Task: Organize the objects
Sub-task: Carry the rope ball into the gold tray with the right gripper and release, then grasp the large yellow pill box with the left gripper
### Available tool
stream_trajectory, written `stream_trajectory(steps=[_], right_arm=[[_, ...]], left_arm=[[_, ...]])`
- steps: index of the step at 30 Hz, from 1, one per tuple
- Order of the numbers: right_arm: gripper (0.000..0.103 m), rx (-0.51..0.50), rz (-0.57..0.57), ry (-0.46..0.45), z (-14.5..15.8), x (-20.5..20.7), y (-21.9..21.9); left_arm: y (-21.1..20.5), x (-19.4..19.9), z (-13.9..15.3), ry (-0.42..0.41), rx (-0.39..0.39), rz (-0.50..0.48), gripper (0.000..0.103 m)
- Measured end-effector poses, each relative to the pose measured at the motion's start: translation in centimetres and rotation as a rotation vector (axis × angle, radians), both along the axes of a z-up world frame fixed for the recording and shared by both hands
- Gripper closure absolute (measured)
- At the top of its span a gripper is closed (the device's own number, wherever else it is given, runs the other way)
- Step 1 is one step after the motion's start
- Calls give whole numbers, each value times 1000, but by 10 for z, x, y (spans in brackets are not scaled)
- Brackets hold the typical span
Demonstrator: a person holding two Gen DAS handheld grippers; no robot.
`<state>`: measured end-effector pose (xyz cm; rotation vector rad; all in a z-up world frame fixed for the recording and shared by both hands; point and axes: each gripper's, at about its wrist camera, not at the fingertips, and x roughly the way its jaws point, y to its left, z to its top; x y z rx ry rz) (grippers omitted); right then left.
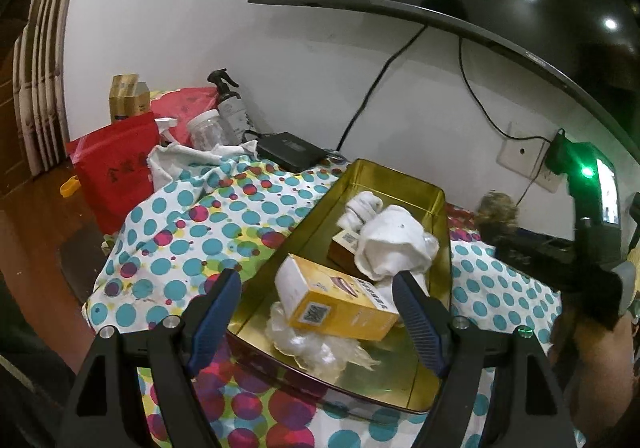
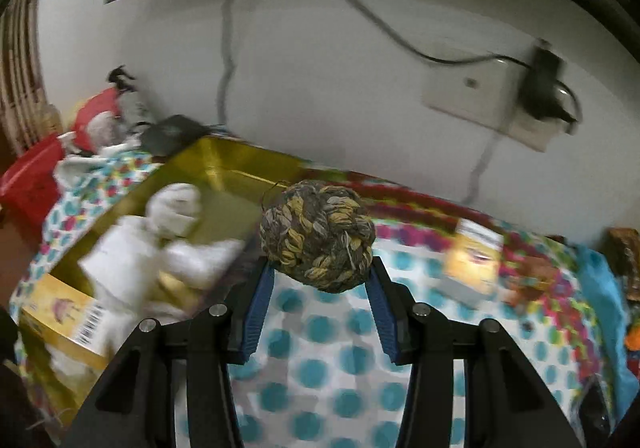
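A gold tin tray (image 1: pixel 400 174) sits on the polka-dot cloth and holds a yellow box (image 1: pixel 340 300), white socks (image 1: pixel 394 240), crumpled clear plastic (image 1: pixel 316 348) and a small brown box (image 1: pixel 346 248). My left gripper (image 1: pixel 318 288) is open just above the tray's near end, its fingers on either side of the yellow box without touching it. My right gripper (image 2: pixel 318 268) is shut on a grey-and-yellow yarn ball (image 2: pixel 318 234), held above the cloth to the right of the tray (image 2: pixel 224 160). The yarn ball also shows in the left wrist view (image 1: pixel 498 210).
A red bag (image 1: pixel 116 168), a spray bottle (image 1: pixel 230 108), a clear jar (image 1: pixel 205 130) and a black box (image 1: pixel 290 150) stand at the back left by the wall. A TV hangs above. Another yellow box (image 2: pixel 474 260) lies on the cloth to the right.
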<state>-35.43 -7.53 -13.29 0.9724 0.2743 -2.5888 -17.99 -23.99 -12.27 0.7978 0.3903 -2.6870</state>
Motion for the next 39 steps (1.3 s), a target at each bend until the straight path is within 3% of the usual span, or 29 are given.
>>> stream_trajectory(steps=[7, 20, 23, 25, 27, 31, 39], right_arm=[[59, -4, 64, -20, -7, 9, -48], [58, -11, 97, -49, -18, 0, -79], [55, -26, 94, -54, -16, -8, -83], [46, -57, 86, -27, -2, -10, -82], [29, -81, 81, 40, 20, -5, -72], [15, -69, 22, 148, 44, 4, -25], [15, 6, -244, 87, -1, -1, 124]], left_arm=[[-13, -2, -3, -8, 26, 24, 23], [-12, -4, -9, -24, 7, 25, 23], [-10, -4, -9, -26, -7, 22, 23], [-8, -4, -8, -24, -17, 20, 23], [-6, -4, -7, -19, -27, 20, 23], [6, -3, -4, -8, -60, -4, 23], [67, -13, -2, -12, -122, -146, 23]])
